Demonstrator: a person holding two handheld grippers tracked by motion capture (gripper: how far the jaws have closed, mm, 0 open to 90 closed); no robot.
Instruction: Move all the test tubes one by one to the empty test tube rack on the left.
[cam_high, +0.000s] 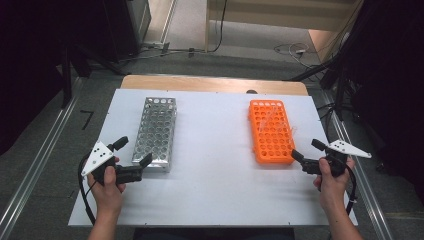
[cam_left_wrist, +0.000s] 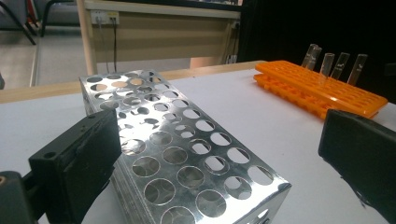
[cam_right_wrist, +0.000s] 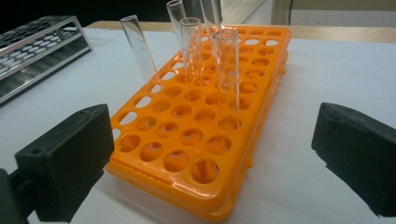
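A silver metal rack (cam_high: 155, 131) with empty holes lies on the left of the white table (cam_high: 215, 190). On the right sits an orange rack (cam_high: 271, 131) holding several clear glass tubes (cam_right_wrist: 226, 70), some leaning. My left gripper (cam_high: 134, 151) is open at the metal rack's near end, touching nothing. In the left gripper view, that gripper (cam_left_wrist: 219, 163) shows its two black jaws wide apart with the metal rack (cam_left_wrist: 187, 140) ahead and the orange rack (cam_left_wrist: 322, 88) farther right. My right gripper (cam_high: 307, 149) is open beside the orange rack's near right corner, and its jaws frame the orange rack (cam_right_wrist: 205, 121).
Free white tabletop lies between the two racks and along the near edge. A wooden strip (cam_high: 215, 84) borders the far side. Cables (cam_high: 292, 50) and dark stands are on the floor beyond. The metal rack (cam_right_wrist: 32, 46) sits at the upper left of the right gripper view.
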